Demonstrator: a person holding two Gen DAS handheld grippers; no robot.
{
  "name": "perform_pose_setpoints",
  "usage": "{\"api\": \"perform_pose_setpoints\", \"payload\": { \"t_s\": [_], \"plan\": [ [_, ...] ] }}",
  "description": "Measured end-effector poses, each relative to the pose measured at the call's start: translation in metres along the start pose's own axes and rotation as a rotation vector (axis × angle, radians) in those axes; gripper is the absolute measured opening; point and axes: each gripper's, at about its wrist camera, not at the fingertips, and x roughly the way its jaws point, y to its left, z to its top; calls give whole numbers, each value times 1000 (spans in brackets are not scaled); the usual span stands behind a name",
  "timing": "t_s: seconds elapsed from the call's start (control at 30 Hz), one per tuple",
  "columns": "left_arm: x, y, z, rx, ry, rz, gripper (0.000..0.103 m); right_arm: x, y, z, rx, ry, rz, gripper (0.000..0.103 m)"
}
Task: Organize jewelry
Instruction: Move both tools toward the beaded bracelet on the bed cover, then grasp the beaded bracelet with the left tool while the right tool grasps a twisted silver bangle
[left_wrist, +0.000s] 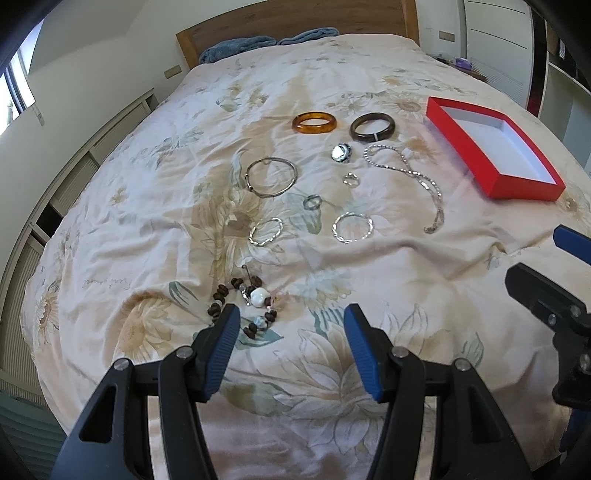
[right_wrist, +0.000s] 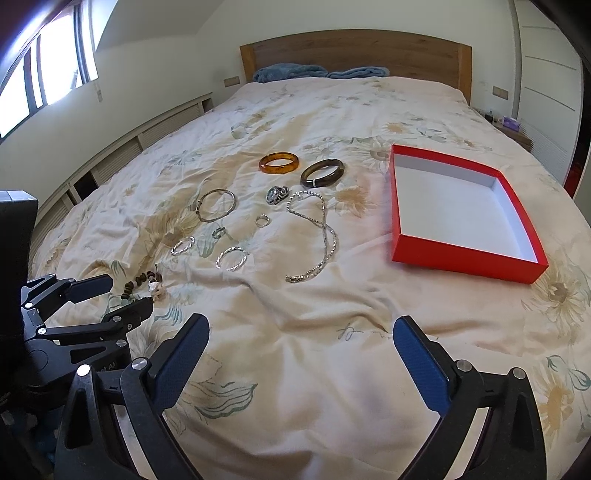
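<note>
Jewelry lies spread on a floral bedspread. An amber bangle (left_wrist: 314, 123) (right_wrist: 278, 163) and a dark bangle (left_wrist: 372, 127) (right_wrist: 322, 172) lie farthest. Nearer are a thin silver bangle (left_wrist: 271, 176) (right_wrist: 217, 204), a watch (left_wrist: 341, 152) (right_wrist: 277, 194), a silver chain necklace (left_wrist: 410, 173) (right_wrist: 314, 236), two small rings and two twisted silver hoops (left_wrist: 352, 227) (right_wrist: 232, 258). A brown bead bracelet (left_wrist: 243, 306) (right_wrist: 142, 282) lies just ahead of my left gripper (left_wrist: 291, 325), which is open and empty. My right gripper (right_wrist: 301, 332) is open and empty too, above bare cloth. An empty red box (left_wrist: 493, 147) (right_wrist: 461, 212) sits at the right.
The wooden headboard (right_wrist: 354, 51) and blue towels (right_wrist: 288, 72) lie at the far end. Slatted wall panels (right_wrist: 122, 151) run along the left side of the bed. A white wardrobe (right_wrist: 546, 74) stands at the right. In the right wrist view the left gripper (right_wrist: 110, 299) shows at lower left.
</note>
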Motion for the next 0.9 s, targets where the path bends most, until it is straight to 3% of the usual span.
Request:
{"api": "perform_pose_setpoints", "payload": {
  "t_s": [0.63,0.9],
  "plan": [
    [31,23,11,-55,38,50,56,26,2,22,-9,10,47,98],
    [43,48,6,-142,56,-22,56,42,7,26,-17,28,69,98]
  ]
}}
